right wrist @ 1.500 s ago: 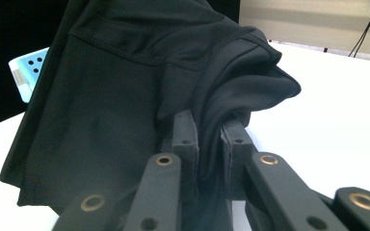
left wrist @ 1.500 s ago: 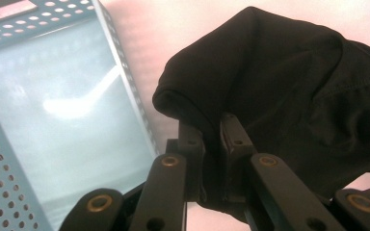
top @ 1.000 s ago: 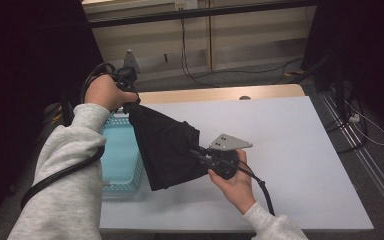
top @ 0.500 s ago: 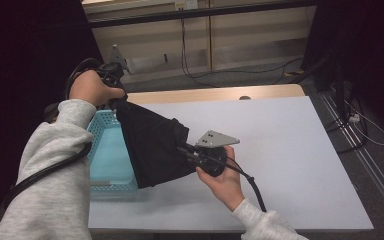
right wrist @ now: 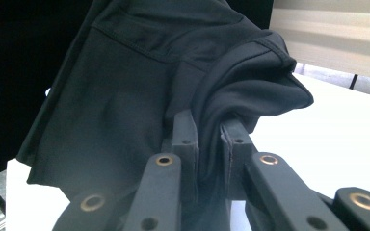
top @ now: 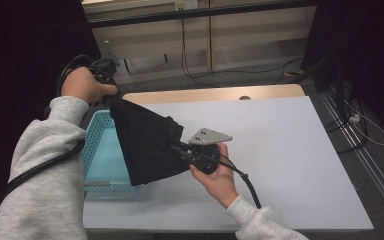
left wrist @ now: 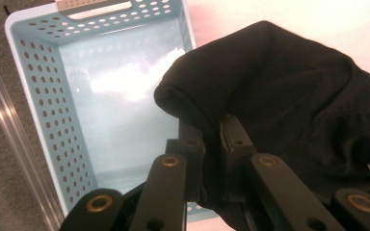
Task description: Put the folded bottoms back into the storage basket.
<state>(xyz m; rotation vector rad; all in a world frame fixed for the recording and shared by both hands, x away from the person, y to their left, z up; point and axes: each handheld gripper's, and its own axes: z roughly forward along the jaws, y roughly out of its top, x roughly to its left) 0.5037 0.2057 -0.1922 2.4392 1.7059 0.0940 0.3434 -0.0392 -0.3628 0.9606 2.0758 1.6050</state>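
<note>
Left gripper (left wrist: 211,144): jaws closed down on a fold of the black cloth (left wrist: 289,110), fabric pinched between the two pads and bunched over their tips, as seen in the left gripper view. Right gripper (right wrist: 211,139): jaws likewise clamped on another edge of the same cloth, a rolled hem being squeezed between the pads, with the rest of the fabric hanging up and to the left in the right gripper view. In the high view the cloth (top: 147,142) is held off the table, stretched between the two grippers: the upper corner is gripped by the left gripper (top: 111,95) near the far left corner of the table, and the lower corner by the right gripper (top: 182,150) over the middle of the table. The fabric is draped at a slant, its left part hanging over the right rim of the blue basket (top: 96,150) and its lower edge lying on or just above the white table (top: 290,150); contact cannot be told. The basket is perforated, light blue, and is seen directly below the left gripper's jaws in the left gripper view (left wrist: 43,110), with the cloth covering its right side. The basket is set at the left edge of the table. The left hand (top: 82,85) is raised beyond the table's far left corner; the right hand (top: 215,175) is low over the table, a grey three-cornered plate (top: 210,136) sitting on top of its gripper.
</note>
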